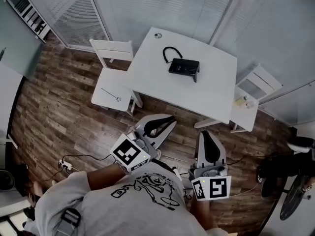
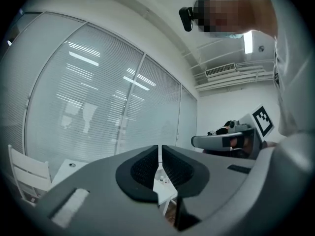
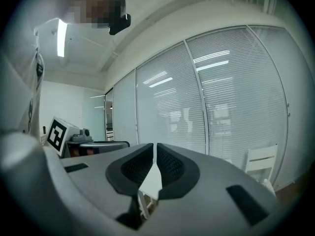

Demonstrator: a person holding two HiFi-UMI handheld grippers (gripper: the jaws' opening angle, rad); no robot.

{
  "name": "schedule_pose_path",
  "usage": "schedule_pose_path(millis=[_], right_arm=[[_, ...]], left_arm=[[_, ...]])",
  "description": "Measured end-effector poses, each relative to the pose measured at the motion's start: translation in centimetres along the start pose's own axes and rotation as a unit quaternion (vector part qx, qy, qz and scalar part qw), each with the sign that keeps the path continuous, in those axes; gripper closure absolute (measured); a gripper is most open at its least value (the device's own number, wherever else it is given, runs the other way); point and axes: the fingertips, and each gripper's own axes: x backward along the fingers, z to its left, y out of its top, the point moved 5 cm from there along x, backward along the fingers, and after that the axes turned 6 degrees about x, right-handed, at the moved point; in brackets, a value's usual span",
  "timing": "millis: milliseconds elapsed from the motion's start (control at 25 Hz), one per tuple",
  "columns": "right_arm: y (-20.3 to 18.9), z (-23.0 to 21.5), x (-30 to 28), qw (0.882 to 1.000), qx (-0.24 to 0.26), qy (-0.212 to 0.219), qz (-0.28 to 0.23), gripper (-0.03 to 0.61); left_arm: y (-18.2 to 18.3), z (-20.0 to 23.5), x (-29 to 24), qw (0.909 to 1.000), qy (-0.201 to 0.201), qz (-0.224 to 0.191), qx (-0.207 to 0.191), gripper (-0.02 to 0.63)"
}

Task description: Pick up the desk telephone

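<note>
A black desk telephone (image 1: 183, 67) with a curled cord lies near the middle of a white square table (image 1: 206, 90), seen in the head view. Both grippers are held close to the person's body, well short of the table. My left gripper (image 1: 167, 120) is shut and empty, pointing toward the table. My right gripper (image 1: 208, 136) is likewise shut with nothing in it. In the left gripper view the black pads (image 2: 145, 168) nearly meet, and the table's corner (image 2: 66, 168) shows low at left. The right gripper view shows its pads (image 3: 170, 163) together too. The phone is hidden in both gripper views.
A white chair (image 1: 112, 75) stands at the table's left side and another white chair (image 1: 251, 95) at its right. Window blinds (image 1: 162, 4) close off the far side. A power strip with cables (image 1: 66, 166) lies on the wood floor at left. Dark equipment (image 1: 288, 166) stands at right.
</note>
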Motion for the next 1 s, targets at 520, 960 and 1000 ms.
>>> schedule_pose_path(millis=[520, 960, 1000], right_arm=[[0.4, -2.8, -7.2, 1.0, 0.008, 0.014, 0.002, 0.557], [2.3, -3.4, -17.6, 1.0, 0.019, 0.022, 0.006, 0.557], [2.5, -3.5, -18.6, 1.0, 0.02, 0.023, 0.006, 0.557]], left_arm=[[1.6, 6.0, -4.6, 0.9999, 0.006, -0.008, -0.002, 0.592], [4.7, 15.7, -7.6, 0.9999, 0.01, -0.013, 0.006, 0.592], [5.0, 16.6, -7.8, 0.9998, 0.01, -0.014, 0.006, 0.592]])
